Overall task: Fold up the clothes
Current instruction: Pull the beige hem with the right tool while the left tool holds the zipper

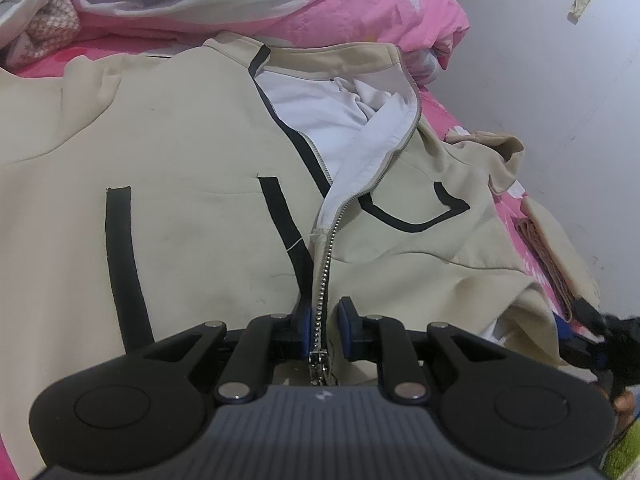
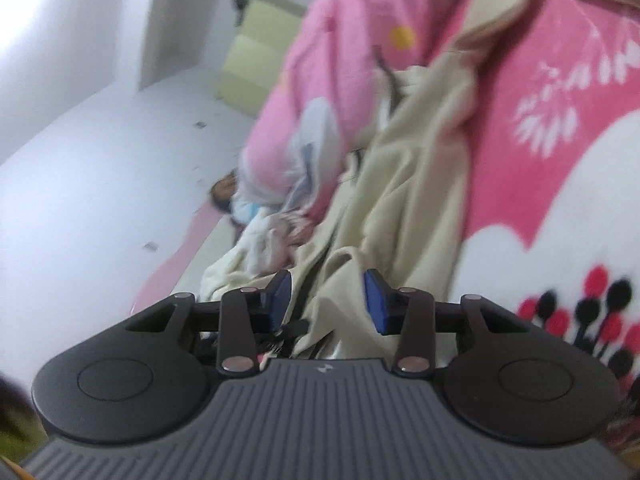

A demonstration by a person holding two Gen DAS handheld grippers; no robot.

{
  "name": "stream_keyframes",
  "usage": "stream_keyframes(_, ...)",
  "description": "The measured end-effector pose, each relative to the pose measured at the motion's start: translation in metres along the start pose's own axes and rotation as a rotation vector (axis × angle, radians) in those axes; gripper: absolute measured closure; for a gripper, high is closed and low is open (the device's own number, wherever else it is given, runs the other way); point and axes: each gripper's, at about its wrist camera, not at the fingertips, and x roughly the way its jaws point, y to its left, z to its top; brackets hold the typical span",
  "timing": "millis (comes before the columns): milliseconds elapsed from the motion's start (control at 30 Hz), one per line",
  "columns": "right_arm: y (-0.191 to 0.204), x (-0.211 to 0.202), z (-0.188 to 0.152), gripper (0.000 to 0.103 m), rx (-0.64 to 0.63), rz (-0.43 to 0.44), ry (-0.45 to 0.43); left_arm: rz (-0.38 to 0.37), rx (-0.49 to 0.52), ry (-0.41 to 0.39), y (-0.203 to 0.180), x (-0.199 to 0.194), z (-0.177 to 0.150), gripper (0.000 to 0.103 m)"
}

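cream zip jacket is lying front-up and spread across the pink bed sheet, collar pointing toward the far edge of the bed by the pink duvet, hem at the near edge. zipper is half open, white lining showing. left gripper is sitting at the hem with jaws narrow, straddling the zipper bottom; pads are looking just apart from the teeth, so a real pinch is hard to call. right gripper is sitting at the right-side edge of the bed, jaws half open with cream sleeve fabric lying between them, pads not pressing on it yet; view is blurry. fabric is reading soft, thick, floppy, light, so it's likely sagging and bunching when lifted. best holds are looking like the hem corners, sleeve cuff or shoulder seams, not the slippery metal zipper.
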Motion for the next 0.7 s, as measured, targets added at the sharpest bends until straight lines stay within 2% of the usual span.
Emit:
stream_keyframes(67,0.011,-0.004,-0.007,0.066,-0.051,0.016,0.013,0.0,-0.004,0.001,0.0,0.0,0.0,0.087)
stream_keyframes(167,0.035,-0.007,-0.018,0.07,-0.168,-0.017,0.027,0.0,-0.012,0.002,0.0,0.0,0.001,0.089)
stream_keyframes(233,0.053,-0.006,-0.026,0.083,-0.277,-0.099,0.029,0.004,-0.017,-0.002,-0.001,-0.001,0.002,0.091)
stream_keyframes(333,0.084,0.001,-0.044,0.095,-0.506,-0.288,0.044,0.012,-0.006,-0.016,-0.003,-0.006,0.003,0.094)
stream_keyframes(400,0.103,0.01,-0.059,0.096,-0.659,-0.399,0.066,0.019,0.0,-0.034,-0.005,-0.011,0.004,0.094)
stream_keyframes(500,0.123,0.015,-0.08,0.1,-0.853,-0.51,0.069,0.032,-0.007,-0.088,-0.005,-0.024,0.007,0.094)
stream_keyframes(633,0.14,0.018,-0.105,0.101,-1.061,-0.656,0.089,0.049,-0.024,-0.144,-0.001,-0.038,0.013,0.094)
stream_keyframes(700,0.144,0.022,-0.117,0.101,-1.147,-0.74,0.103,0.056,-0.034,-0.147,0.001,-0.04,0.014,0.094)
